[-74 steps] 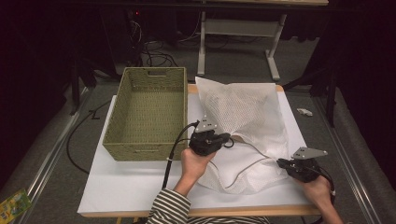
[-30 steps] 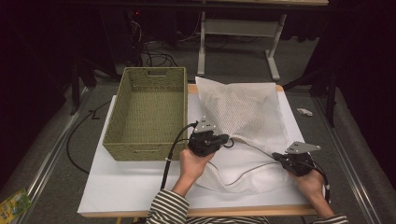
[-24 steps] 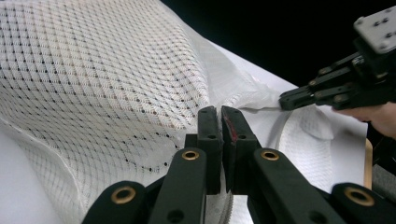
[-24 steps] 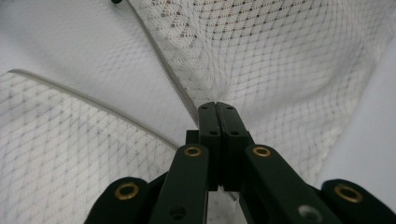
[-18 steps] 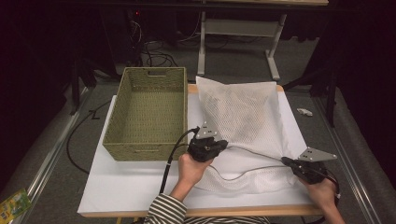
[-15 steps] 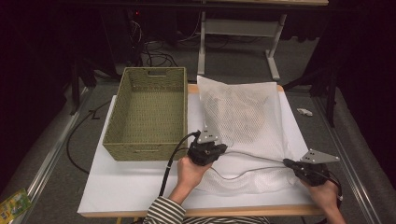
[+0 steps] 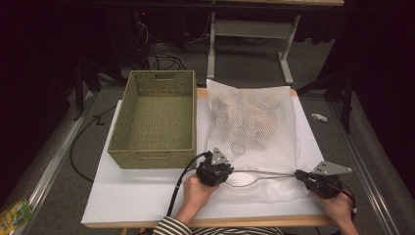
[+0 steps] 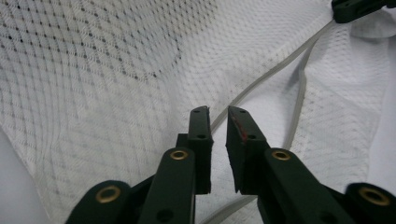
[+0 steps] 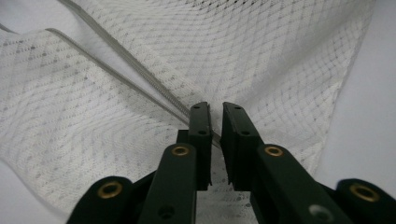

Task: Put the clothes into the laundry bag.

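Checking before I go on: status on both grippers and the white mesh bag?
Left gripper and right gripper: jaws just opening, zipper edge between them. White mesh laundry bag flat on table. Woven green basket alongside, clear.

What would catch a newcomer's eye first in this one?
The big white mesh laundry bag spread over the right half of the table, beside the woven green basket on its left. At the bag's near edge, the left gripper and right gripper sit on its grey zipper line, jaws just opening with a narrow gap.
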Action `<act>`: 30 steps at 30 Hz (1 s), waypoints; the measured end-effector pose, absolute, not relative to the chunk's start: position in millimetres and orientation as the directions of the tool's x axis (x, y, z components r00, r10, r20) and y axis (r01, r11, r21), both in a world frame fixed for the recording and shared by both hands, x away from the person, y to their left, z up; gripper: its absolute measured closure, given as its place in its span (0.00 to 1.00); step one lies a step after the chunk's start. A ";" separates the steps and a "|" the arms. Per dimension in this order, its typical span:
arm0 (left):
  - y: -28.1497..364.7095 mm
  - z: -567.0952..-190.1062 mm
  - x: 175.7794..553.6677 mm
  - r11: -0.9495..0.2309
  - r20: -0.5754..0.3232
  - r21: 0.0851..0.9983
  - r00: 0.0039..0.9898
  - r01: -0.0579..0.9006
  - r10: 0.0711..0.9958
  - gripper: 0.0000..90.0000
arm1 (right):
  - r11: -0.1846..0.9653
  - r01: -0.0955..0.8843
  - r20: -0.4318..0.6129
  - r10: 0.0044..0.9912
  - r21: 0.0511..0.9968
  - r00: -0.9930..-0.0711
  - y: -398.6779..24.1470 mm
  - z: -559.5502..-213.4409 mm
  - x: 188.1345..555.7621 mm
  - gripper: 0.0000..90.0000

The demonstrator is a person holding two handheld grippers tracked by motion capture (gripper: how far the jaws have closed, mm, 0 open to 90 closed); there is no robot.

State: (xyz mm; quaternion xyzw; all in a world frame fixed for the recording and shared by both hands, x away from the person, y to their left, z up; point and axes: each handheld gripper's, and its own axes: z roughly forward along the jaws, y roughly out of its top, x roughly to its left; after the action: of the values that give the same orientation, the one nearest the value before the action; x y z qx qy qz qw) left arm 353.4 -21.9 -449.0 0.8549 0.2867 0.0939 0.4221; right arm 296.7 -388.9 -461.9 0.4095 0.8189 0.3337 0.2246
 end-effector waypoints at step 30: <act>20.8 -482.6 333.7 -0.389 -0.008 0.766 0.613 0.512 0.790 0.51 | 0.296 0.630 -0.045 0.923 0.718 -0.382 -418.5 -472.0 295.6 0.57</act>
State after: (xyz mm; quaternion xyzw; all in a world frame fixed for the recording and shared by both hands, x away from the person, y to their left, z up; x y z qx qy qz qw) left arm 333.7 20.8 -482.6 0.8132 0.4001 0.1824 0.3812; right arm 295.6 -418.5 -472.0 0.5042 0.7702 0.3127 0.2342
